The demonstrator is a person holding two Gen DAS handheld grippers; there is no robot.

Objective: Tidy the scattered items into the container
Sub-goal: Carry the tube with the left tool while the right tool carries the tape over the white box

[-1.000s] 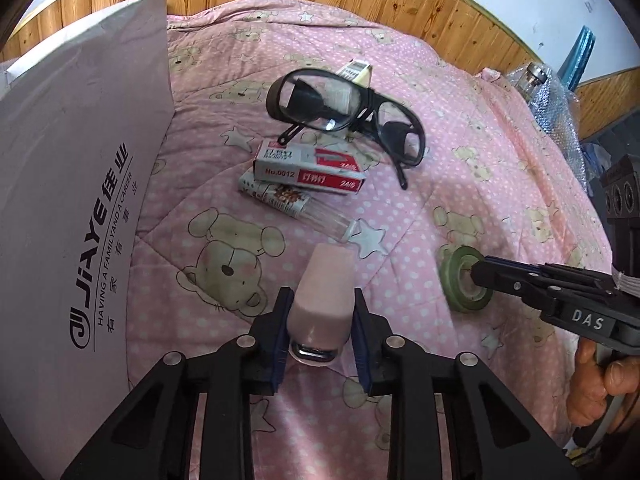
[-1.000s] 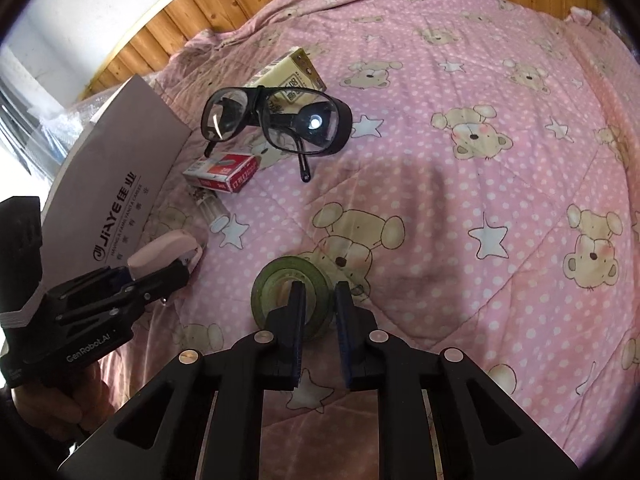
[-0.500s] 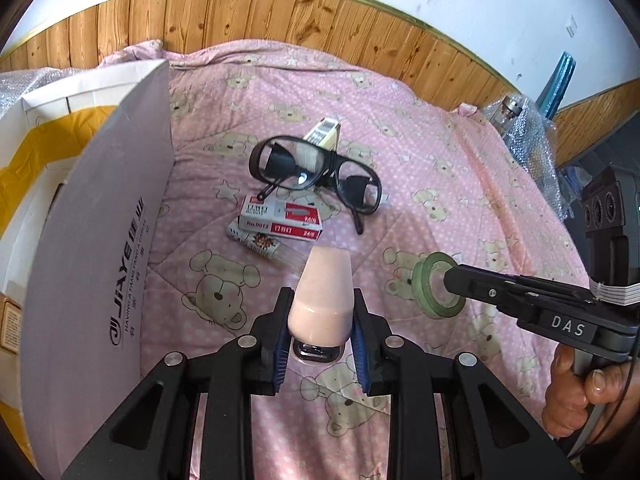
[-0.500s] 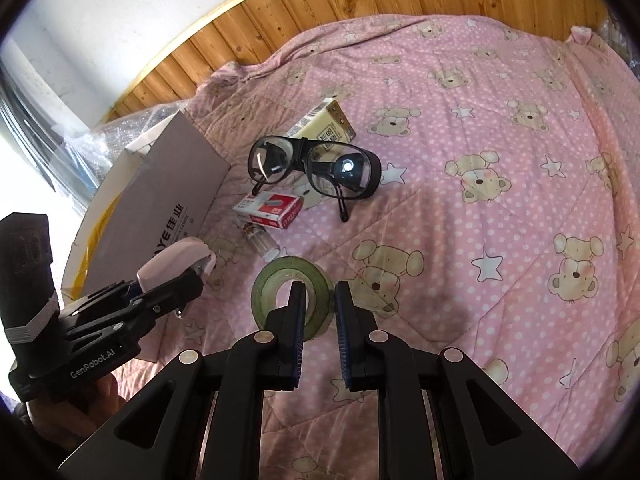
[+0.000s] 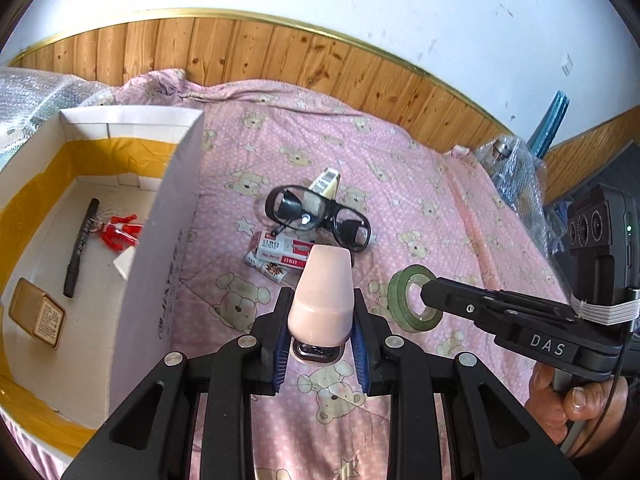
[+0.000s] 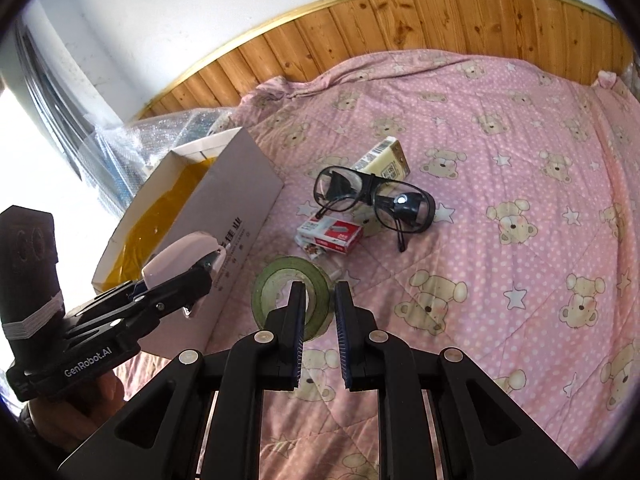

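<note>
Pink bedding point(image 6: 500, 152): left tongs point(image 5: 320, 312) pinch stapler point(image 5: 324, 300), right tongs point(image 6: 318, 296) half-hide tape point(image 6: 276, 280).

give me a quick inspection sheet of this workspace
surface: pink bear-print quilt, wrinkled.
job's things: white cardboard box holds a black marker pen, red toy figure and small tan packet; black-framed safety glasses, red-and-white staple box and cream barcoded carton lie on the quilt.
clutter: bubble wrap behind the box.
grippers: left gripper shut on pink stapler; right gripper pinches green tape roll, one finger through its hole.
cables: thin black cable by the right hand.
surroundings: wood-panelled wall.
</note>
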